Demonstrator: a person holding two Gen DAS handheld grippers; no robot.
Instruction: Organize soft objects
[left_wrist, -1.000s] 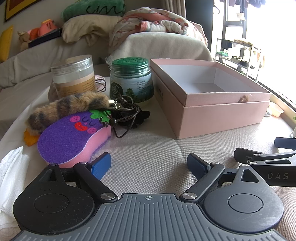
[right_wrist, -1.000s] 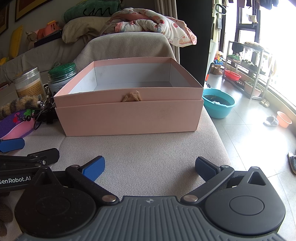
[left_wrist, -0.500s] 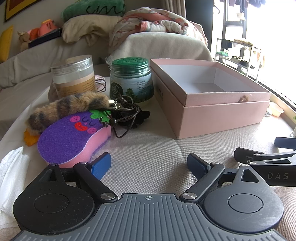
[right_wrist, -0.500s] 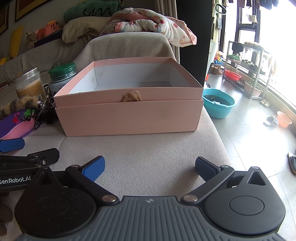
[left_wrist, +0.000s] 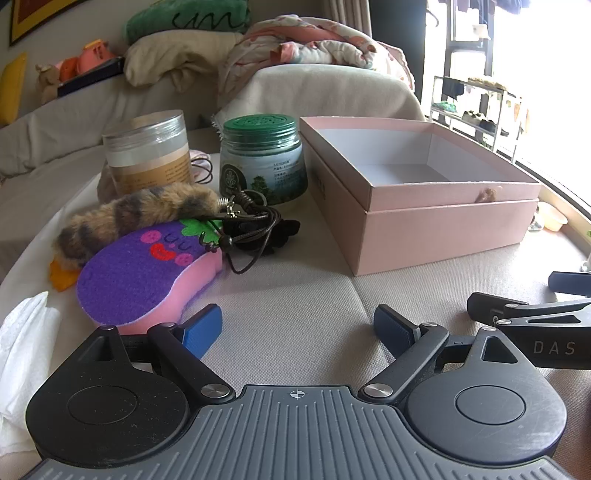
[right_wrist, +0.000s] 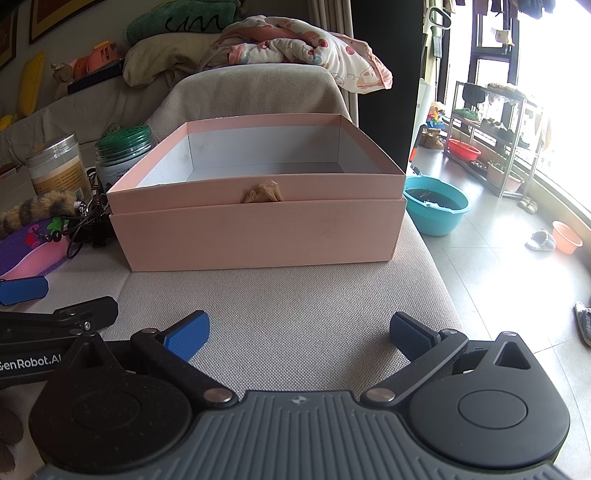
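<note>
A purple and pink eggplant-shaped sponge (left_wrist: 144, 273) lies on the beige cushion, just ahead and left of my left gripper (left_wrist: 297, 326), which is open and holds nothing. Behind the sponge lies a striped furry tail (left_wrist: 136, 214) beside a tangle of black cord (left_wrist: 251, 225). An open pink box (right_wrist: 258, 206) with a bare white inside stands straight ahead of my right gripper (right_wrist: 299, 330), also open with nothing between its fingers. The box (left_wrist: 424, 195) sits to the right in the left wrist view. The sponge (right_wrist: 26, 251) shows at the left edge of the right wrist view.
A clear jar (left_wrist: 147, 155) and a green-lidded jar (left_wrist: 264, 158) stand behind the soft things. White tissue (left_wrist: 22, 362) lies at the near left. The cushion edge drops off on the right toward a tiled floor with a blue basin (right_wrist: 436, 206).
</note>
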